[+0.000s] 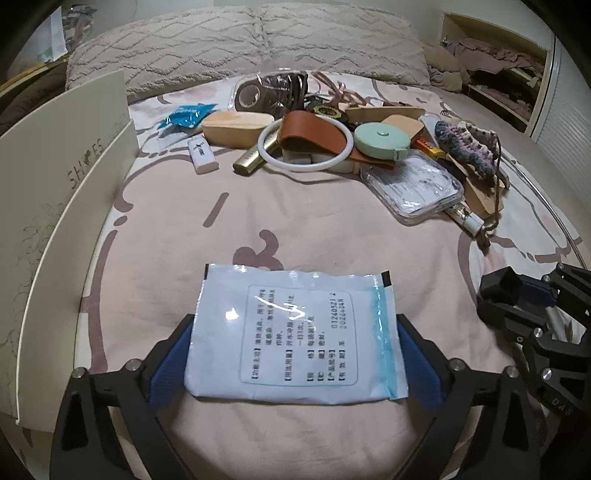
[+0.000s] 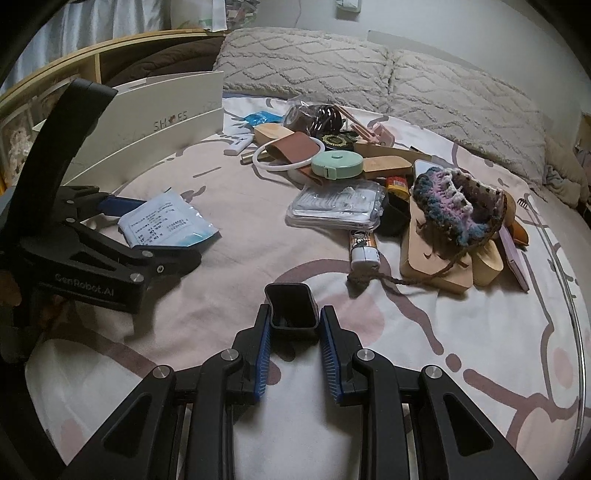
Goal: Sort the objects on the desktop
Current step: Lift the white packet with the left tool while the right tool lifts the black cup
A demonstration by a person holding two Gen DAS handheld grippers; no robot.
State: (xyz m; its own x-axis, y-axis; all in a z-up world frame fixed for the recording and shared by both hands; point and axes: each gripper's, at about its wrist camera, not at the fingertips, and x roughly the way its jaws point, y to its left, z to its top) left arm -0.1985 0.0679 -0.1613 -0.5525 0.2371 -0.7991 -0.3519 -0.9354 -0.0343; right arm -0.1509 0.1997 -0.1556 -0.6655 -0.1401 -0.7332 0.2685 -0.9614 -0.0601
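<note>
bed: covered by a pink patterned sheet (image 1: 295, 229) | head: two beige textured pillows (image 2: 369, 70) are laid side by side | left: a wooden shelf (image 2: 92, 59) is seen | right: an open cupboard (image 1: 498, 74) filled with clothes | wall (image 2: 480, 33): pale | light: dim

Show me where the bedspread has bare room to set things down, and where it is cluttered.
Bare bedspread lies between the white sachet, the shoe box and the pile. Another free patch lies right of the small black container in the right gripper, below the wooden blocks. Crowded: the pile around the mint tape measure, towards the pillows.
</note>
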